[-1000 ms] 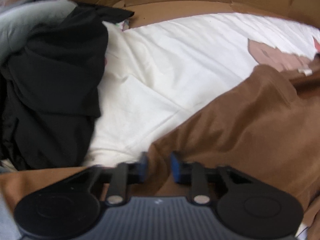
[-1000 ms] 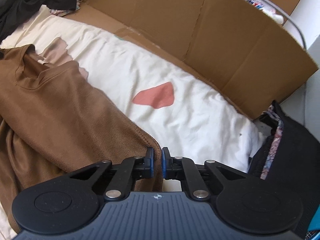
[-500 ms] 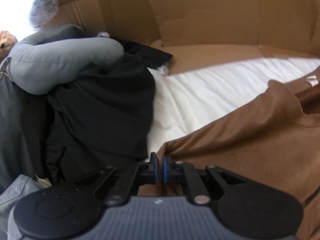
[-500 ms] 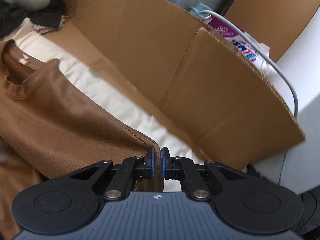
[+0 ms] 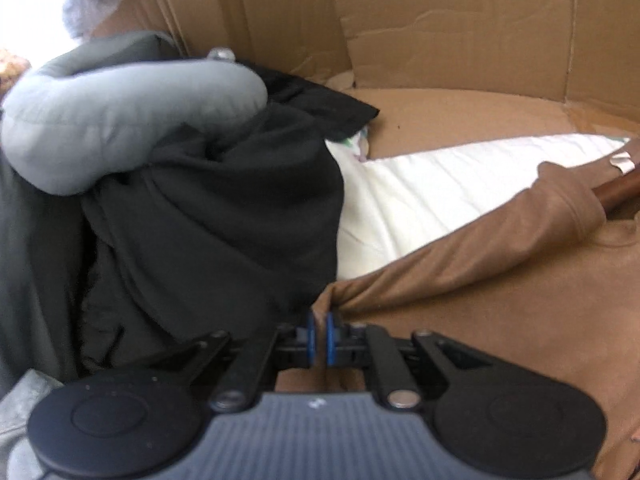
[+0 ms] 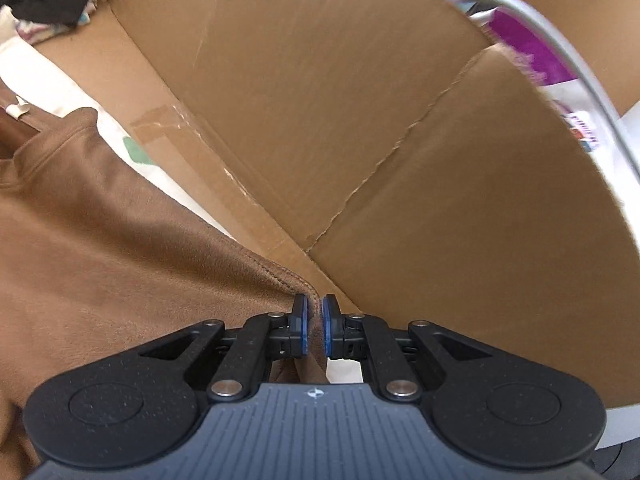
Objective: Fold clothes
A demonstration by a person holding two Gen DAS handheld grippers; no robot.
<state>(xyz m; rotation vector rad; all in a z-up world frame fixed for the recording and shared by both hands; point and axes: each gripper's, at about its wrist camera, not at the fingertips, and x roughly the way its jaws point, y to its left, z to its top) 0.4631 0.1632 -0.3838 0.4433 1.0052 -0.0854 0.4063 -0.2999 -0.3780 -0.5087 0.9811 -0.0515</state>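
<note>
Brown and soft, the shirt (image 5: 500, 300) is pinched by both tools, one at each side edge. The left tool (image 5: 320, 338) is closed tight on a bunched bit of the shirt, just beside the black clothes pile (image 5: 224, 216). The right tool (image 6: 314, 330) is closed on the stitched hem, near the cardboard wall (image 6: 360, 100). The shirt hangs stretched between them, partly above the white sheet (image 5: 432, 200). Holding two far-apart edges likely keeps the shirt flat and wide, so it can be laid down smooth for folding.
</note>
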